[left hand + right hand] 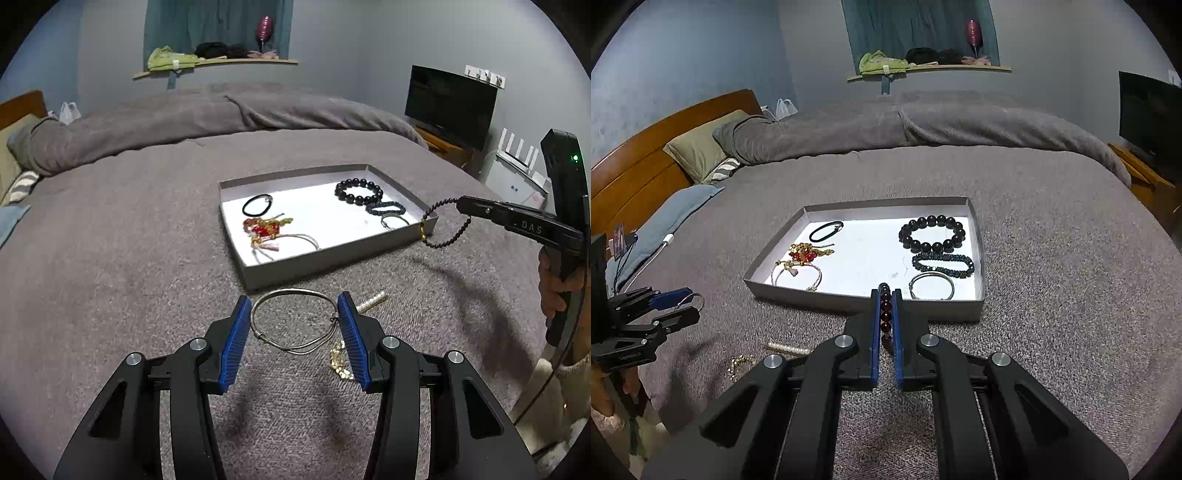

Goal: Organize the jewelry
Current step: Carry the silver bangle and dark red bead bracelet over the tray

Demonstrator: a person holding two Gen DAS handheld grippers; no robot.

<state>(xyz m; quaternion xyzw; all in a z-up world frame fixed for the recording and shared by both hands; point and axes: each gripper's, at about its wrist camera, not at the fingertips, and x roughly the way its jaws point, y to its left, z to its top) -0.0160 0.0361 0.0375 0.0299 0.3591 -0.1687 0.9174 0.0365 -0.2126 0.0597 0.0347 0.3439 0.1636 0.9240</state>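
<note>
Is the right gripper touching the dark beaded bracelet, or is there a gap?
Touching. The right wrist view shows the right gripper shut on the dark beaded bracelet, with beads pressed between both blue pads; the left wrist view shows it hanging from the tips.

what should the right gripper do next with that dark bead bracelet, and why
Probably carry it forward over the tray and lower it onto the bare white floor in the middle before opening. The right gripper is shut on the dark bead bracelet, which hangs just outside the tray's near corner, and the other bracelets already lie along the two sides.
</note>
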